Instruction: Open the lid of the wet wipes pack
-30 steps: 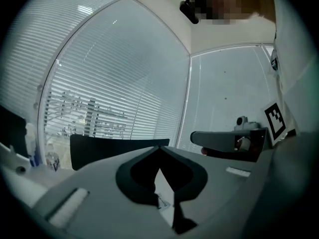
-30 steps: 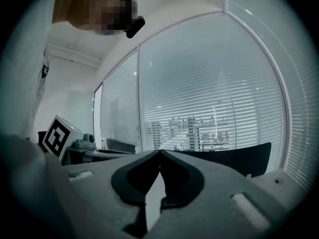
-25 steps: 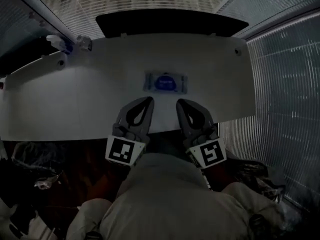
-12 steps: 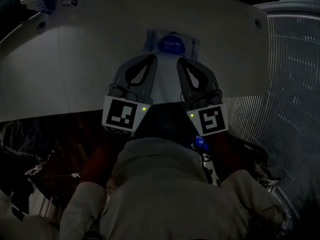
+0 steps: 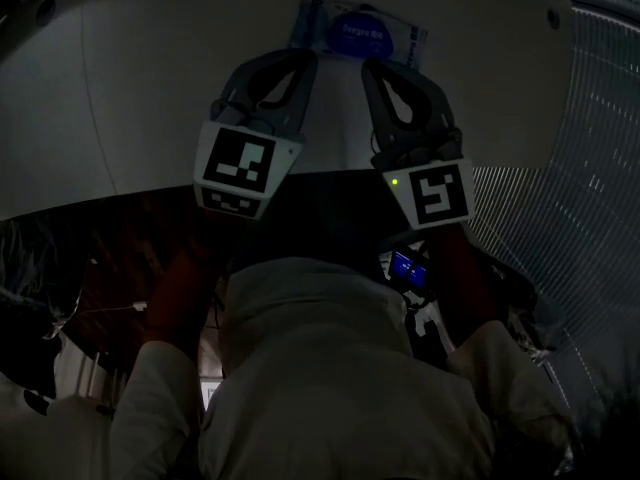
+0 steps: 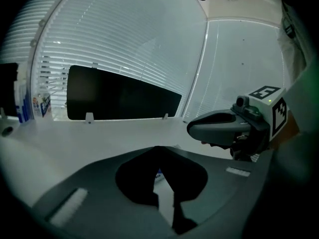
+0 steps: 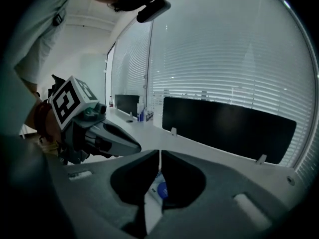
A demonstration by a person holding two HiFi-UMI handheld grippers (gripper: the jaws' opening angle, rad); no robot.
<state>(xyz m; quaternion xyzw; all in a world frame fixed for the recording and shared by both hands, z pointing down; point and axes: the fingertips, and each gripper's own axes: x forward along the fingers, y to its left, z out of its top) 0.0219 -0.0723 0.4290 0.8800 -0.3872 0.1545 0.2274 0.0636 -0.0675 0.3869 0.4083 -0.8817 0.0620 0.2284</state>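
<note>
The wet wipes pack (image 5: pixel 358 30) lies flat on the white table (image 5: pixel 140 98), pale blue with a dark blue oval lid that is down. My left gripper (image 5: pixel 304 58) and right gripper (image 5: pixel 371 66) point at it side by side, their tips just short of its near edge. Both are shut and hold nothing. In the left gripper view the jaw tips (image 6: pixel 158 149) meet, and a sliver of the pack (image 6: pixel 158 174) shows through the opening below them. The right gripper view shows its jaws (image 7: pixel 159 154) a hair apart, with the pack's blue lid (image 7: pixel 160 190) beyond.
A long dark panel (image 6: pixel 122 98) stands along the table's far edge before slatted blinds. Bottles (image 6: pixel 42 104) stand at the far left corner. The table's curved near edge (image 5: pixel 330 173) runs under the grippers, above the person's lap.
Both grippers have moved forward over the table and sunk toward the pack. The head view has tipped down, so the pack now sits near the picture's top.
</note>
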